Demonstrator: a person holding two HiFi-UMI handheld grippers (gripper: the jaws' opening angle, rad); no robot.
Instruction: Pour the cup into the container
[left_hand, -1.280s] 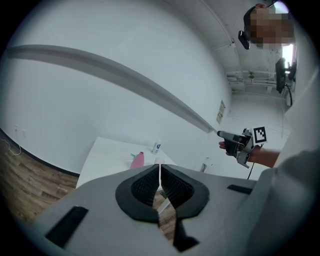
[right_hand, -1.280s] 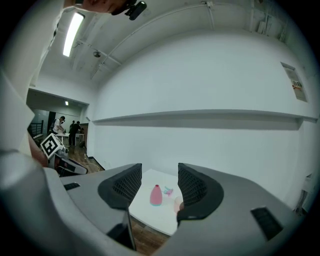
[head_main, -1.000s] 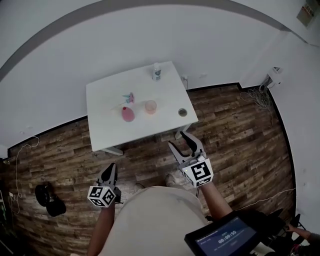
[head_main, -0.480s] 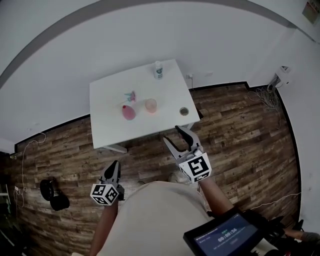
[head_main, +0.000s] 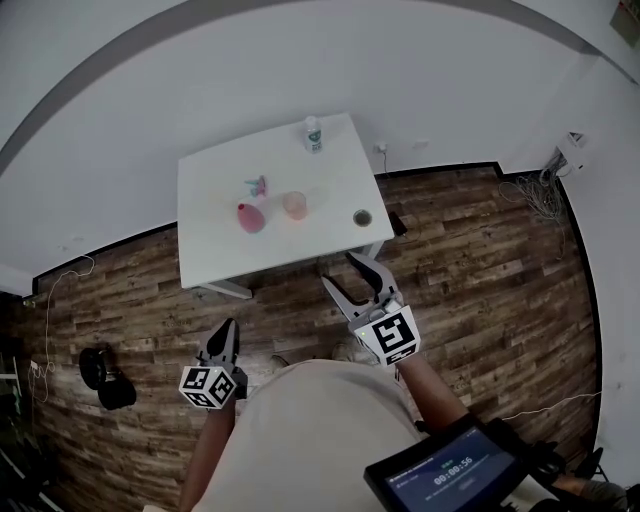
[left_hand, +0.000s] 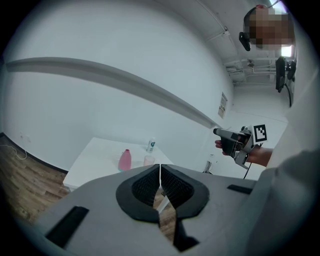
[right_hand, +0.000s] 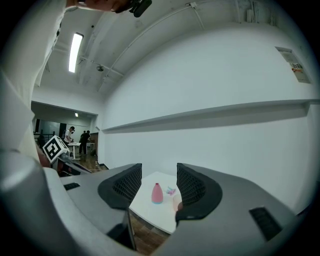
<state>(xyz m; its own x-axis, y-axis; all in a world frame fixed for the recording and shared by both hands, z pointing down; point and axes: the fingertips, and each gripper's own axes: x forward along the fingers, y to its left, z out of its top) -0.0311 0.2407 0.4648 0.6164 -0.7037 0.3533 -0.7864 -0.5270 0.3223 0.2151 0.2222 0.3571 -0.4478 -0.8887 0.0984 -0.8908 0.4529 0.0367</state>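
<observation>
A white table (head_main: 215, 255) stands ahead on the wood floor. It carries a see-through pink cup (head_main: 294, 205), a pink vase-shaped bottle (head_main: 250, 217), a small dark round container (head_main: 362, 217), a white bottle (head_main: 313, 134) and a small teal-pink item (head_main: 257, 186). My left gripper (head_main: 224, 334) is shut and empty, held low over the floor short of the table. My right gripper (head_main: 351, 274) is open and empty, its tips near the table's front edge. The left gripper view shows the bottle (left_hand: 124, 160) and cup (left_hand: 148, 160) beyond my shut left gripper (left_hand: 160, 175). Between my right gripper's (right_hand: 159, 182) jaws the bottle (right_hand: 157, 193) shows far off.
A black object (head_main: 103, 382) lies on the floor at the left. Cables (head_main: 545, 190) pile up by the right wall. A tablet screen (head_main: 450, 470) hangs at the person's waist. People stand in a far room (right_hand: 75, 137).
Both grippers have drifted a little forward toward the table, which now sits slightly lower and nearer in the head view. Neither gripper's jaws changed.
</observation>
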